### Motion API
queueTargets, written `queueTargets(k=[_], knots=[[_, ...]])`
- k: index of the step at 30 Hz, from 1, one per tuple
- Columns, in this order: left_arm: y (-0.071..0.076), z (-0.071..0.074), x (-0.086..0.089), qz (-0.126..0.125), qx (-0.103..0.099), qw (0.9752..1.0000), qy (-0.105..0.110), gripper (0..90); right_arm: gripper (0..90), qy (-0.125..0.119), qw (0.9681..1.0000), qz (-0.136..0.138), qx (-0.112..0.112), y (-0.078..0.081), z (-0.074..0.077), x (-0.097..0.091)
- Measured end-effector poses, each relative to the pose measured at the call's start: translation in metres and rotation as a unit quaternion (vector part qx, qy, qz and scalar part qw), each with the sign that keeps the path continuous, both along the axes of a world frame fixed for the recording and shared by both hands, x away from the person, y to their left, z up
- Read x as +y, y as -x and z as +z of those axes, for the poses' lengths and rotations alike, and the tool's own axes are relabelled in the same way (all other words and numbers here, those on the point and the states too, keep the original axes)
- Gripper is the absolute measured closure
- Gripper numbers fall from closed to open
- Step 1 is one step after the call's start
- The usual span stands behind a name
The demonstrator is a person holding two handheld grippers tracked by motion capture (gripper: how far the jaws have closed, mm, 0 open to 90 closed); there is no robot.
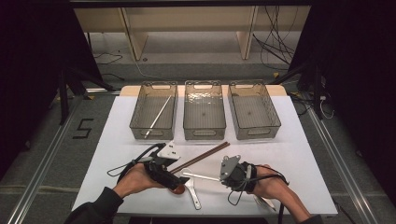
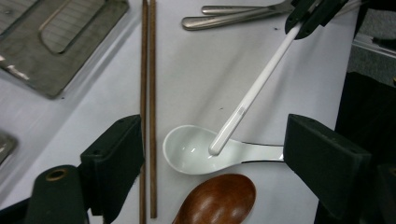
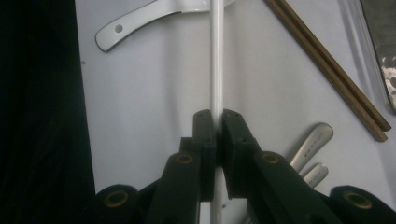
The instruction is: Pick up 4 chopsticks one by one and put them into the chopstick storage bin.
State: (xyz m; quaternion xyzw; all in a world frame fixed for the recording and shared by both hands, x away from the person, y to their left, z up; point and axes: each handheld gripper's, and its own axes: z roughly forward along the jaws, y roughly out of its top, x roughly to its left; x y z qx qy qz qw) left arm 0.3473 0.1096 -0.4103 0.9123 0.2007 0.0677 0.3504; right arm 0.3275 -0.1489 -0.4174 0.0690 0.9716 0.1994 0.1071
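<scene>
White chopstick (image 3: 215, 60) sits clamped in the right gripper (image 3: 215, 122), its long axis running from upper right down to centre in the left gripper view, tip resting in the white spoon (image 2: 194, 154). Left gripper (image 2: 212, 161) hangs jaws apart around that spoon, nearer to it.

In the right gripper view, the white chopstick (image 3: 216, 60) runs off the top edge, and below the closed jaws its lower stretch is hidden between the black pads. The white spoon (image 3: 140, 23) above-left of the jaws is cut at its bowl. In the left gripper view, the wooden spoon (image 2: 219, 200) between the jaws is cropped below.
</scene>
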Motion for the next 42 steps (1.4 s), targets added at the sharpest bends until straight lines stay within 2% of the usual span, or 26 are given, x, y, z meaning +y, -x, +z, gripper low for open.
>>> queueTargets(k=[6,12,20,25,33,41,42], knots=[[0.003,-0.003,-0.012,-0.026,0.005,0.9995,-0.015,23.9,85.5,0.0,1.0,0.005,0.003,0.003,0.001,0.005],[0.003,-0.004,-0.022,-0.05,0.009,0.998,-0.038,33.5,85.5,-0.002,0.9999,0.01,0.002,0.005,0.001,0.009],[0.006,-0.005,-0.03,-0.079,0.012,0.9954,-0.054,50.1,85.5,-0.003,0.9999,0.014,0.001,0.006,0.002,0.01],[0.007,-0.007,-0.035,-0.09,0.022,0.9939,-0.061,60.3,85.5,-0.004,0.9998,0.018,0.002,0.007,0.002,0.011],[0.006,-0.01,-0.038,-0.095,0.028,0.9924,-0.072,71.5,85.5,-0.003,0.9995,0.032,-0.001,0.009,0.002,0.013],[0.008,-0.012,-0.041,-0.116,0.031,0.9889,-0.088,75.8,85.1,0.002,0.9992,0.04,-0.001,0.01,0.001,0.013],[0.008,-0.013,-0.041,-0.122,0.031,0.9876,-0.094,76.6,84.9,0.001,0.9991,0.042,-0.003,0.01,0.002,0.012]])
